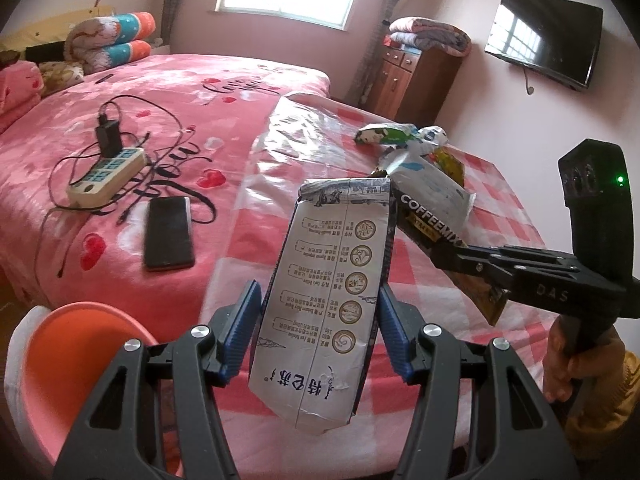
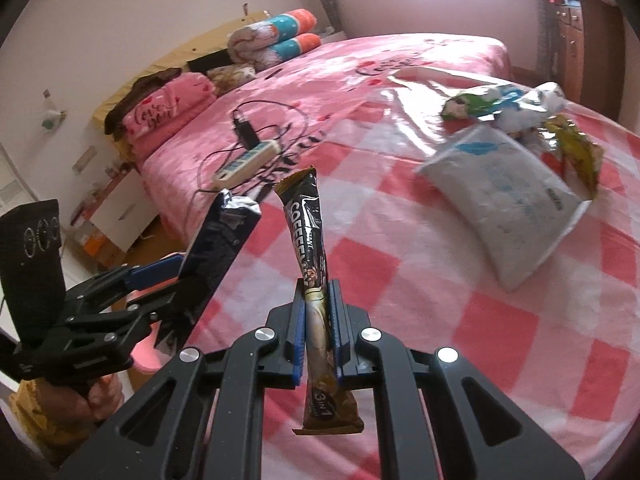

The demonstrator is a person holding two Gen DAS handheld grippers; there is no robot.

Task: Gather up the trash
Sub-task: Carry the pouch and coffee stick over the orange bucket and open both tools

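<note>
In the left wrist view my left gripper (image 1: 318,312) is shut on a white milk carton (image 1: 328,300), held upright above the bed's edge. An orange bin (image 1: 72,364) stands below it at the left. My right gripper (image 2: 316,308) is shut on a black and gold coffee sachet (image 2: 310,248), which stands up between the pads. The two grippers are close, the left gripper (image 2: 176,276) beside the right with the carton (image 2: 216,256). On the checked cloth (image 2: 500,340) lie a white pouch (image 2: 504,204), a green wrapper (image 2: 472,106), crumpled foil (image 2: 536,104) and a yellow wrapper (image 2: 576,152).
A phone (image 1: 168,232) and a power strip (image 1: 106,174) with a charger and cables lie on the pink bed (image 1: 192,92). A wooden cabinet (image 1: 404,76) and a wall television (image 1: 544,44) stand beyond. A hand (image 1: 568,360) grips the right handle.
</note>
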